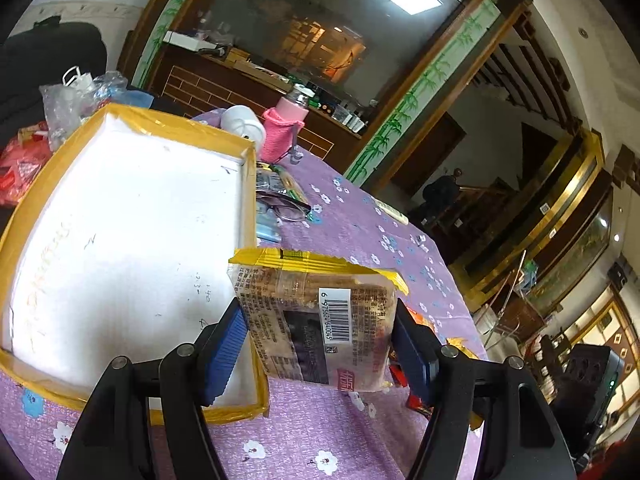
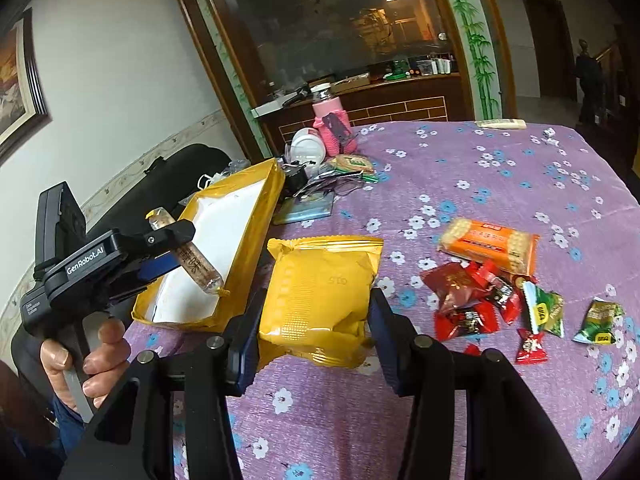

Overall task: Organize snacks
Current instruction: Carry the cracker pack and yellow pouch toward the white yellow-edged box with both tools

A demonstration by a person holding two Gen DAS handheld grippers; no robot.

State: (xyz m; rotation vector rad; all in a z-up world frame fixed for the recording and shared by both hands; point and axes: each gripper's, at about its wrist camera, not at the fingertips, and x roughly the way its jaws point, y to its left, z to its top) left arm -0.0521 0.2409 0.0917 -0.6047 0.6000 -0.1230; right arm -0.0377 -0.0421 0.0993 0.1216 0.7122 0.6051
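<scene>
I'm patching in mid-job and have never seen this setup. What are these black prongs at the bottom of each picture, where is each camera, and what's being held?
There is no robot arm here. A person holds a hand-held gripper in each hand, and each carries a fisheye camera looking forward along its two fingers, which are the black prongs.

The left wrist view shows the left hand-held gripper closed on a clear biscuit packet with a barcode, beside the yellow-rimmed white tray.

The right wrist view shows the right hand-held gripper closed on a yellow snack bag. The left one also appears at the far left of that view, over the tray.

On the purple flowered tablecloth lie an orange cracker pack, red candies, green sachets and a pink bottle.
</scene>
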